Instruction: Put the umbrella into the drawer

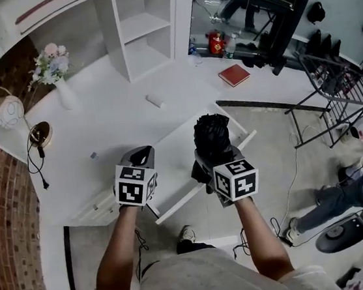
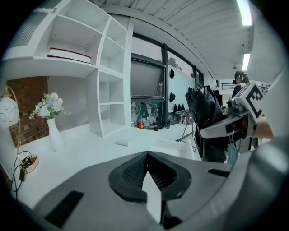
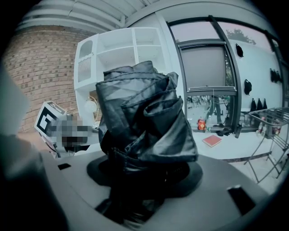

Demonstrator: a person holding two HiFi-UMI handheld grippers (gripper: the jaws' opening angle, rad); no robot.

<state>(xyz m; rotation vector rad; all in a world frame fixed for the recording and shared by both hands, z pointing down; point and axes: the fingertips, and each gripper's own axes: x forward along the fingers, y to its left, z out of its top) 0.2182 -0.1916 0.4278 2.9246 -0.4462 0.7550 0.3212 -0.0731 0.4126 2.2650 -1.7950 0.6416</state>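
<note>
White desk [image 1: 119, 116] wraps round the corner below a shelf unit [image 1: 144, 27]. From the head view we see a broad bare stretch of it between the vase of flowers [image 1: 58, 74] on the left and the red book [image 1: 233, 75] on the right, with only a small white roll [image 1: 155, 101] in the middle. The drawer [image 1: 175, 145] stands pulled out past the desk's front edge, over the floor. The right gripper [image 1: 213, 155] holds the black folded umbrella [image 1: 211, 133] upright above the drawer's right part. The left gripper [image 1: 140, 158] is just beside it, over the drawer's left corner.

In the left gripper view, our jaws are together with nothing between them. Beyond them lie the open desk top and the drawer's white rim, and the umbrella stands at the right in the other gripper.

In the right gripper view, the jaws stand wide and clamp the umbrella's lower end. Its bunched fabric fills the middle and hides the drawer. The left gripper's marker cube shows at the left edge, and the book lies far right near the window.
</note>
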